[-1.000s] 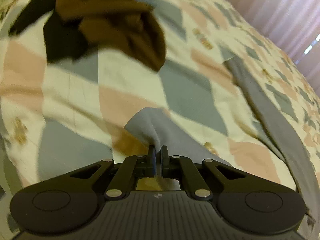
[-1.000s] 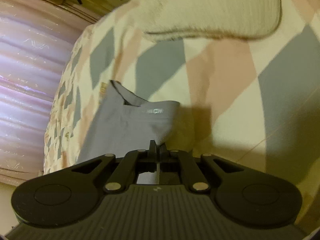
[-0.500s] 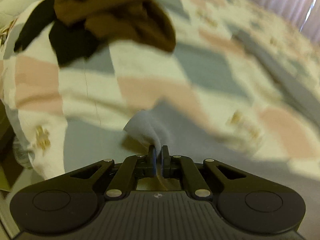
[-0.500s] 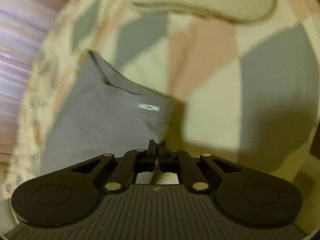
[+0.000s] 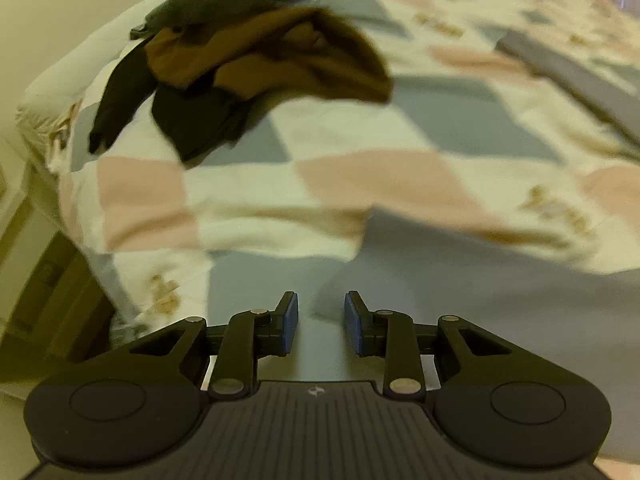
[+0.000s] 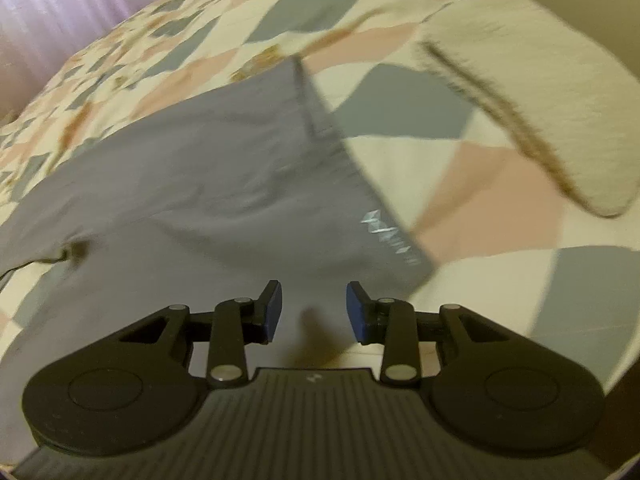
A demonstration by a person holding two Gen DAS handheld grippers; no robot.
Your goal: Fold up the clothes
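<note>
Both grippers have let go of the grey garment (image 6: 208,184) they pinched a second ago. The left gripper (image 5: 321,316) and right gripper (image 6: 314,308) are opening, pads clear of the cloth, which lies across the lower frame on the patchwork quilt (image 5: 360,128).

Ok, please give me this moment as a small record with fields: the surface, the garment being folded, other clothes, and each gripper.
surface: bed with patchwork quilt
garment: grey garment, lying on the quilt, printed logo near its edge
other clothes: brown and dark pile further up the bed; cream knit item
left gripper: jaws opening, above grey cloth, pads not pressing it
right gripper: jaws opening, above grey cloth, pads not pressing it
</note>
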